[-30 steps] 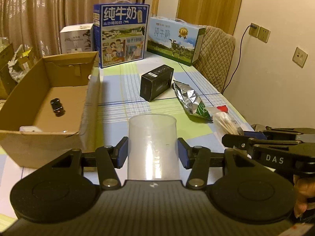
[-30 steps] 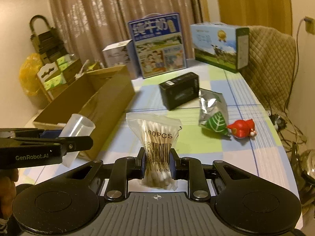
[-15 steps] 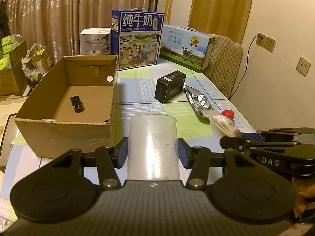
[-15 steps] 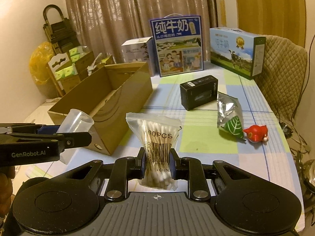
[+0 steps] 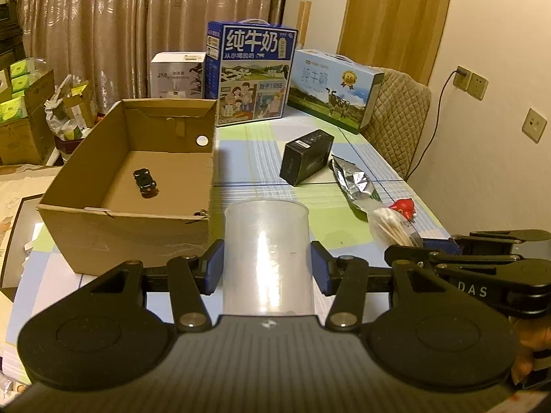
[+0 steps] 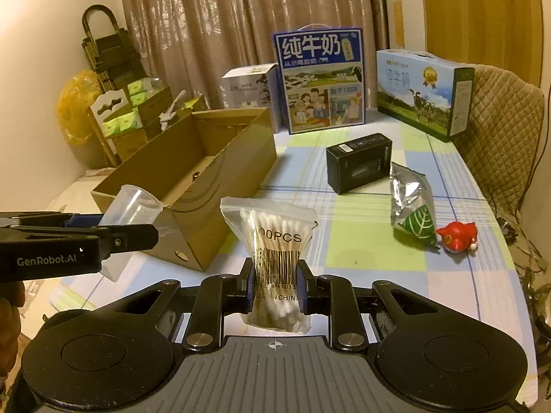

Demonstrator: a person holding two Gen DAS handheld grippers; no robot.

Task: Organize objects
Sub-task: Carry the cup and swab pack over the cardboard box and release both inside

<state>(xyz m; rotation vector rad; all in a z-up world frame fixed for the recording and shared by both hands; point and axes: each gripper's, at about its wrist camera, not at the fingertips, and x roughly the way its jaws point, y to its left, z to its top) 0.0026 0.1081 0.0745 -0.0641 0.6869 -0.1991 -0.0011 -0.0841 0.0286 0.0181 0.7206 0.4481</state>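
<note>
My left gripper (image 5: 268,268) is shut on a clear plastic cup (image 5: 268,251), held above the table's near edge, just right of the open cardboard box (image 5: 86,220). A small black toy car (image 5: 144,180) lies on the box floor. My right gripper (image 6: 273,289) is shut on a bag of cotton swabs (image 6: 272,237), held upright in the air. In the right wrist view the left gripper (image 6: 113,237) with the cup (image 6: 129,206) hangs at the left, near the box (image 6: 193,186). In the left wrist view the swab bag (image 5: 392,227) shows at the right.
On the checked tablecloth lie a black box (image 5: 306,160), a silver foil pouch (image 5: 354,182) and a red toy (image 5: 404,206). Two milk cartons (image 5: 251,72) (image 5: 335,91) and a white box (image 5: 177,75) stand at the back. A padded chair (image 5: 399,117) stands at the right.
Both grippers have pulled back and risen with their loads, so the box and table look farther away. The left gripper now sees fully into the box.
</note>
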